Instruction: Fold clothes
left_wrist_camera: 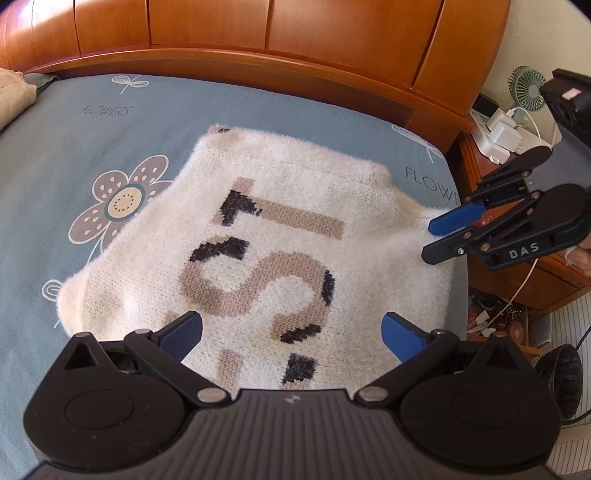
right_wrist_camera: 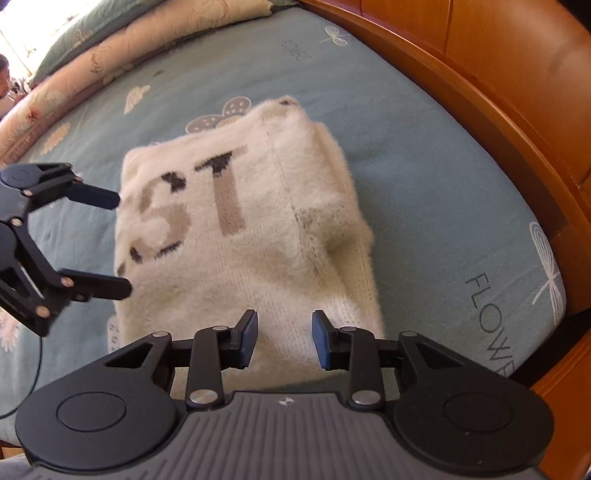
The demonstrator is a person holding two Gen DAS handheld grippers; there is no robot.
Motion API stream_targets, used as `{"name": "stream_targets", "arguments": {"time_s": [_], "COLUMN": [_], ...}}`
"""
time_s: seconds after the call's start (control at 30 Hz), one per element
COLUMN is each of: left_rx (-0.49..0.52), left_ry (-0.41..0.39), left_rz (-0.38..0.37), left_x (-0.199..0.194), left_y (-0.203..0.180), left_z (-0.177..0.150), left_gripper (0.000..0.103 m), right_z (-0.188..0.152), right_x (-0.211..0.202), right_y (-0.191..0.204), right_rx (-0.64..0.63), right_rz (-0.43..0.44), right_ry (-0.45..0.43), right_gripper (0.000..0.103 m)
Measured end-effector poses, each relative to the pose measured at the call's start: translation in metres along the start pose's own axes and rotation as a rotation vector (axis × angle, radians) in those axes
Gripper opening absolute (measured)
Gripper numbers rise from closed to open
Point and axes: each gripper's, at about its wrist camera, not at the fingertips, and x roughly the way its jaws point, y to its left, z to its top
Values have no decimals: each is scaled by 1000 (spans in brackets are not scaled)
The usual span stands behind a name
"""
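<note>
Bed with blue-grey flower-print sheet (left_wrist_camera: 258,107) carries everything; curved orange-brown wooden headboard (left_wrist_camera: 258,33) runs along its 12 o'clock edge in the left wrist view.

Fluffy cream knitted sweater with beige-and-black letters (left_wrist_camera: 266,236) lies flat mid-sheet, already doubled into a rough rectangle; in the right wrist view a folded-over flap (right_wrist_camera: 325,192) sits along its 2 o'clock side.

Left hand-held gripper (left_wrist_camera: 291,332): jaws wide apart, hovering over the sweater's near edge, nothing between the pads. Right hand-held gripper (right_wrist_camera: 283,338): jaws partly apart, over the near edge at 6 o'clock in its own view, pads not pressing on fabric as far as I can tell.

Judgement: next fold pending. To do it well, pinch all layers at the two near corners, not just the top pile; lift together, carry level towards 12 o'clock, lay down edge to edge. The fuzzy knit will likely slip and sag, so bite deep.

Containers: none on the bed. White chargers and power strip (left_wrist_camera: 502,136) and green desk fan (left_wrist_camera: 526,88) sit on the nightstand at 2 o'clock.
</note>
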Motion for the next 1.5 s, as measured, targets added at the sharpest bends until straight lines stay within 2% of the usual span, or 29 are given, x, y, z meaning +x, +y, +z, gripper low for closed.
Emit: {"name": "stream_targets", "arguments": {"time_s": [0.1, 0.13, 0.2, 0.3, 0.43, 0.53, 0.7, 0.9, 1.07, 1.2, 1.33, 1.5], "left_rx": [-5, -7, -8, -18, -29, -8, 19, -13, -40, -109, -155, -224], "left_ry": [-7, -6, -4, -25, -34, -39, -54, -50, -42, -22, -13, -50], "left_rz": [-8, -5, 4, 3, -5, -6, -10, -17, 5, 21, 61, 132], "left_x": [-6, -8, -12, -26, -41, -53, -71, -77, -76, -68, -64, -62], "left_y": [3, 4, 6, 9, 13, 14, 14, 20, 22, 24, 20, 17], "left_z": [-11, -15, -24, -38, -54, -63, -74, -91, -106, -118, -123, -124], "left_gripper": [102, 102, 102, 102, 102, 102, 102, 102, 102, 102, 102, 102], "right_z": [-3, -4, -7, -15, -20, -17, -15, -12, -16, -23, -29, -44], "right_x": [-3, -5, -8, 1, 11, 5, -10, -24, -1, 23, 17, -4], "right_y": [6, 10, 21, 29, 22, 33, 56, 90, 99, 96, 99, 122], "right_rx": [30, 28, 12, -20, 89, 130, 128, 112, 93, 110, 98, 50], "right_rz": [-21, -23, -32, -94, -94, -128, -179, -164, -160, -145, -139, -61], "right_ry": [-24, -34, -40, -18, -28, -27, -19, -37, -9, 25, 17, -49], "right_gripper": [39, 45, 51, 51, 51, 54, 54, 60, 60, 60, 61, 63]}}
